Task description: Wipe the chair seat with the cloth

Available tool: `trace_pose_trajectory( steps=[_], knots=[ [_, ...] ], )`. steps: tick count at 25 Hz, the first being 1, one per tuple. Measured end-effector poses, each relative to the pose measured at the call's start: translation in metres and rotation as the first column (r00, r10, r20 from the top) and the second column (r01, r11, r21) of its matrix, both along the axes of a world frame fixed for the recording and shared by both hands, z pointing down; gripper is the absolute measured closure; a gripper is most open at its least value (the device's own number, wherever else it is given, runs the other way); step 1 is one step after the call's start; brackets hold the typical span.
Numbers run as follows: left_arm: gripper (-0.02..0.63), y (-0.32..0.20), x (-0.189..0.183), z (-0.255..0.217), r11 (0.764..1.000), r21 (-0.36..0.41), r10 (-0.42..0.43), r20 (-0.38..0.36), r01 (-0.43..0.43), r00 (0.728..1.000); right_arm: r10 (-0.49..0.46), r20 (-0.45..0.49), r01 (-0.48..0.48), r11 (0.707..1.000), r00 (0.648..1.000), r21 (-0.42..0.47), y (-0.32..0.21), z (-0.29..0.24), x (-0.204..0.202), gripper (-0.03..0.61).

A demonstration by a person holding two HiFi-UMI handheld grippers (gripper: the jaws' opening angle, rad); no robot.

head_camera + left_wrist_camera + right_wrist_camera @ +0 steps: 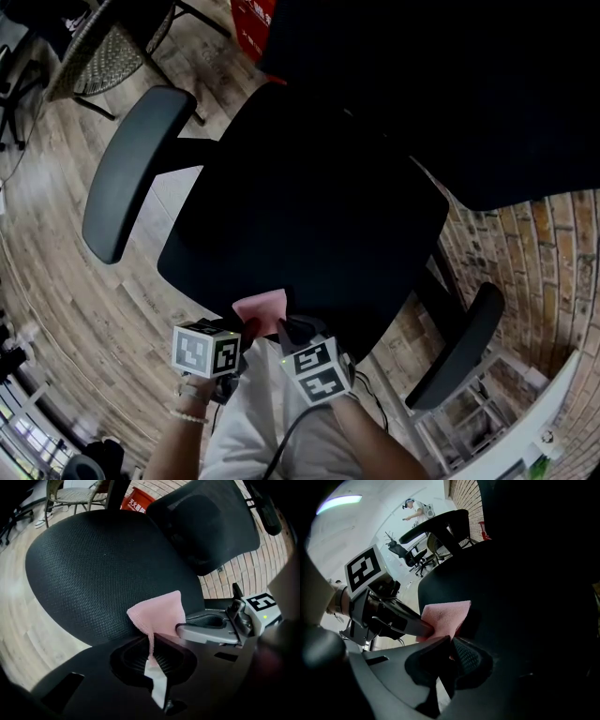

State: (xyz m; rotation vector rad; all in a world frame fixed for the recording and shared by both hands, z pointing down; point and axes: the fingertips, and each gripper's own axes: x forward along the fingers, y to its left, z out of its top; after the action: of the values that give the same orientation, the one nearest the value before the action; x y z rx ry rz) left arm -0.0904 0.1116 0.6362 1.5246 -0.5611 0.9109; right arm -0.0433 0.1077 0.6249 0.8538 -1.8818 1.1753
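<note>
You have the pink cloth (261, 309) gripped from 2 sides at once. Your left hand-held gripper (246, 330) has its jaws pressed together on a lower fold of the cloth. In the left gripper view the fabric runs as a thin strip down into the closed jaws and fans out above them. Your right hand-held gripper (286, 326) is clamped just as tight, pinching the cloth's other edge (only a sliver of pink shows between its black pads in the right gripper view). The 2 tips sit just beside each other, and both marker cubes are close to your body.

The cloth stands up from the jaws at the near edge of the chair seat (309, 225), a black mesh pad. From these views you cannot tell whether the fabric presses on the mesh or only hangs just above it. The seat stretches away dark beyond the cloth.

The backrest (450, 94) fills the upper right of the head view. The left armrest (127, 173) stands out over the wooden floor (56, 281), and the right armrest (459, 347) lies over a brick-patterned surface (534, 244).

Past the chair, a wicker chair (103, 42) sits at the top left, and a red box (136, 503) with white print shows behind the seat. In the right gripper view a person (415, 508) stands far off, near more office chairs (408, 555).
</note>
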Motion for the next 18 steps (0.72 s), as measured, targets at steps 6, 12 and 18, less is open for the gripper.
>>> trace_pose_trajectory(
  steps=[6,12,18],
  knots=[
    [0.584,-0.003,0.014,-0.002,1.0,0.004,0.024,-0.022,-0.024,0.999,0.055,-0.021,-0.055,0.998,0.998,0.008,-0.007,-0.001,0.015,0.526],
    [0.584,-0.019,0.056,-0.004,0.998,0.02,0.068,-0.069,-0.067,0.995,0.175,-0.072,-0.174,0.984,0.982,0.026,-0.02,-0.002,0.059,0.526],
    [0.584,-0.043,0.115,-0.005,0.988,0.064,0.146,-0.123,-0.139,0.982,0.328,-0.155,-0.32,0.944,0.932,0.075,-0.039,-0.002,0.121,0.528]
  ],
)
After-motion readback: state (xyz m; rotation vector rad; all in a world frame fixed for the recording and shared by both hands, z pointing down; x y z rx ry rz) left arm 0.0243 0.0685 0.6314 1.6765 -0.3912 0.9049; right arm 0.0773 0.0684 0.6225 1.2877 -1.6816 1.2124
